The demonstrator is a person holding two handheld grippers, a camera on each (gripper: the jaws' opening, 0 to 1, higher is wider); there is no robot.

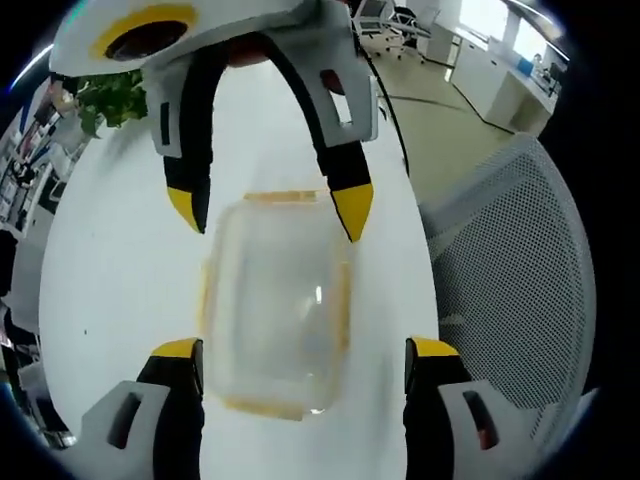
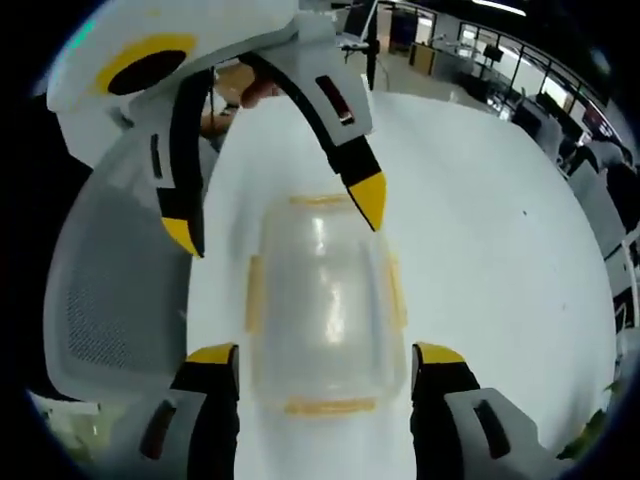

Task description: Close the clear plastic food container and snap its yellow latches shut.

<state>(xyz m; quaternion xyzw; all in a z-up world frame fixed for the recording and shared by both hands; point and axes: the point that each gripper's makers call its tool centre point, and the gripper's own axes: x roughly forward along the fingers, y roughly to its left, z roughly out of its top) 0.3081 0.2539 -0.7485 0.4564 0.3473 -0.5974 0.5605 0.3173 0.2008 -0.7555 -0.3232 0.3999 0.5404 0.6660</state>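
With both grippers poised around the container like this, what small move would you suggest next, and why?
Probably lower the left gripper onto the yellow latch nearest it and press it down. The lid already seems to sit on the clear container, on the white table, and both grippers, the right gripper too, are open and straddle it, gripping nothing.

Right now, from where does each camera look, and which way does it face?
Left gripper view: rides the left gripper, looks down at the container; the right gripper faces it.
Right gripper view: rides the right gripper, same container; the left gripper opposite.
Shared: container, white table, mesh chair.
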